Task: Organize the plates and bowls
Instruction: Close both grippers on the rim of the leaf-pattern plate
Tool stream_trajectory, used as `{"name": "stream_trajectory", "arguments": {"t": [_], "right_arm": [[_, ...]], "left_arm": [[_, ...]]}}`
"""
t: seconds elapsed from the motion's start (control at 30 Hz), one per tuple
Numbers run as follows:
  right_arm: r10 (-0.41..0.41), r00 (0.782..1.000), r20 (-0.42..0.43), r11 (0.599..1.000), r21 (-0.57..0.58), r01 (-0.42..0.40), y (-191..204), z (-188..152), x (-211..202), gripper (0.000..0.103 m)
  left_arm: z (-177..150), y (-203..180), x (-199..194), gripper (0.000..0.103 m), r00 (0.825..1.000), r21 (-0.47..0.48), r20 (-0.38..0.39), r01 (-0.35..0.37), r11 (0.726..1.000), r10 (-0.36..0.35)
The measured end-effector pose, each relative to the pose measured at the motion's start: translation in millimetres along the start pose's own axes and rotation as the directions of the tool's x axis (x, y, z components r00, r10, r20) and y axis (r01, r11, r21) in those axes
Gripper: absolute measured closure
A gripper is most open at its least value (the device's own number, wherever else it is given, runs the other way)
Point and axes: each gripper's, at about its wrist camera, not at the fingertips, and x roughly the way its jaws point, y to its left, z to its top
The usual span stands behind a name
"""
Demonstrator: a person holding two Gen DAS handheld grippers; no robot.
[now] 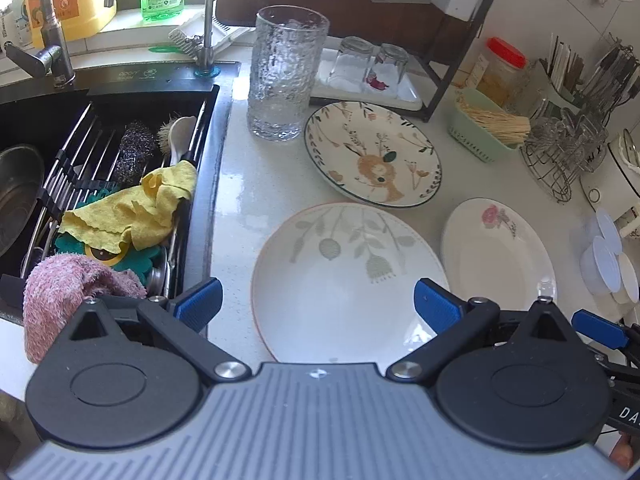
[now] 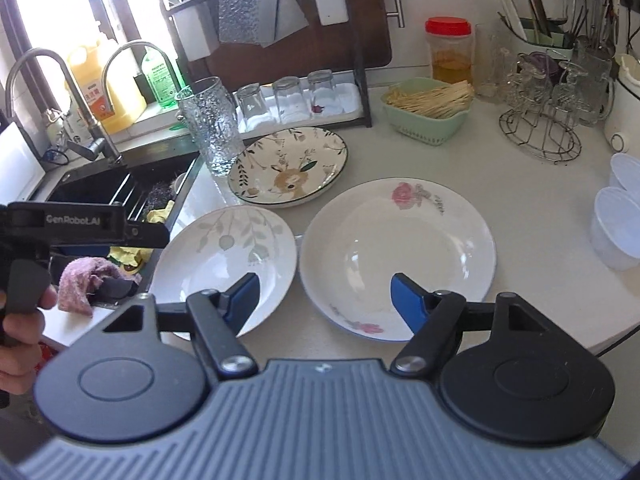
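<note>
Three plates lie on the white counter. A leaf-pattern plate (image 1: 344, 276) (image 2: 224, 256) is nearest the sink. A rose-pattern plate (image 1: 496, 248) (image 2: 400, 248) lies to its right. A deer-pattern plate (image 1: 372, 152) (image 2: 288, 168) lies behind them. My left gripper (image 1: 318, 304) is open and empty, just above the near part of the leaf plate. My right gripper (image 2: 324, 296) is open and empty, over the gap between the leaf plate and the rose plate. The left gripper's body (image 2: 80, 224) shows at the left of the right wrist view.
A tall textured glass (image 1: 284, 72) (image 2: 212, 124) stands by the deer plate. The sink (image 1: 100, 184) with cloths and scrubbers is left. A tray of upturned glasses (image 2: 296, 100), a green basket of sticks (image 2: 428, 108), a wire glass rack (image 2: 548, 104) and plastic cups (image 2: 616, 224) line the back and right.
</note>
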Motion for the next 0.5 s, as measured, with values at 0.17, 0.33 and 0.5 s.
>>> {"name": "stream_trajectory", "arguments": {"t": [0.17,0.33,0.5], "right_arm": [[0.0,1.0,-0.001,1.0,0.025,0.0,29.1,1.9,26.8,0.029],[-0.01,0.999,-0.053,0.999,0.038,0.012,47.6,1.1,54.5,0.041],[-0.062,0.99,-0.129,0.99,0.12,0.078,47.6,-5.9,78.5,0.056]], "left_arm": [[9.9,35.1,19.1,0.001,0.999,-0.012,-0.013,0.029,0.999,-0.03],[12.6,52.3,41.9,0.009,0.996,0.007,-0.035,0.083,0.996,-0.083],[12.9,61.4,62.8,0.023,0.99,0.027,-0.056,0.128,0.991,-0.127]]}}
